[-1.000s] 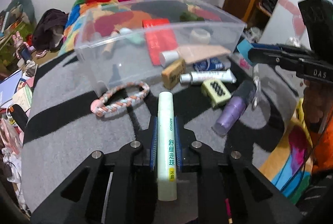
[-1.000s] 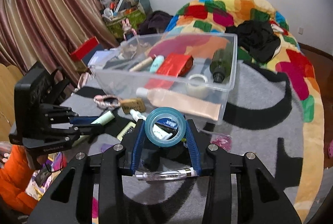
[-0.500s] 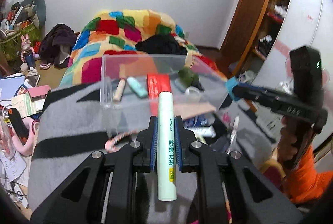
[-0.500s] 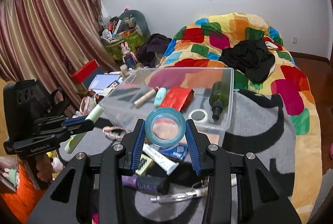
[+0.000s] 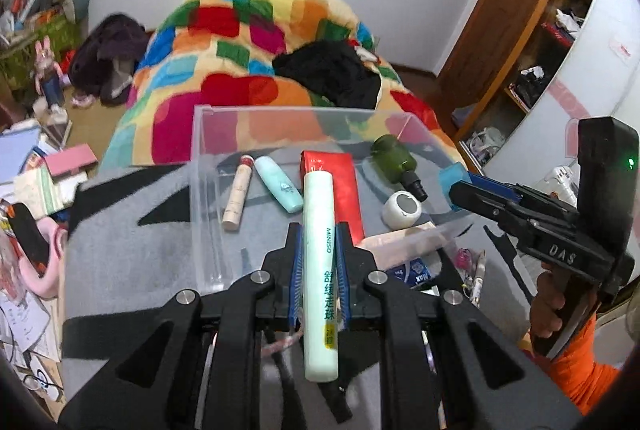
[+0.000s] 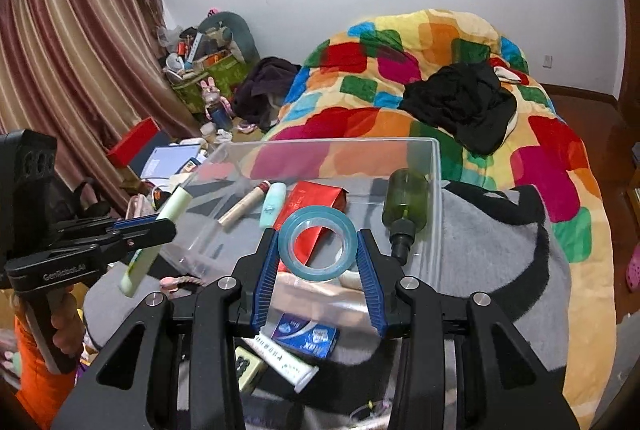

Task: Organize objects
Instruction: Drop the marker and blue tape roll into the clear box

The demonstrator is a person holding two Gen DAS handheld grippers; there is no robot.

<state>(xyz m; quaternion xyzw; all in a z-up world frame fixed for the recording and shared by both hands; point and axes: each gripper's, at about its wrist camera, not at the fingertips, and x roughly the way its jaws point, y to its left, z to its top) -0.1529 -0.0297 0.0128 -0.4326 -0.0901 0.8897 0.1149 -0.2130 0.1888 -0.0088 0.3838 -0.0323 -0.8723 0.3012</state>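
The clear bin (image 5: 200, 190) is sitting on the grey-and-black blanket (image 6: 500, 242), its open top unobstructed and its near wall lying just ahead of both tools. Inside it are lying a red packet (image 5: 344, 186), a beige tube (image 5: 237, 198), a mint bottle (image 5: 280, 188), a green bottle (image 6: 404, 202) and a white tape roll (image 5: 401, 208), leaving bare floor along the left wall. The left tongs (image 5: 318, 254) are gripping a pale green tube (image 5: 319, 270) narrowly, its tip reaching over the bin's near edge. The right tongs (image 6: 318, 250) are pinching a blue tape roll (image 6: 318, 242) at moderate spread, hovering over the bin's near wall. Loose items, among them a blue packet (image 6: 308, 336), are lying outside the bin on the blanket.
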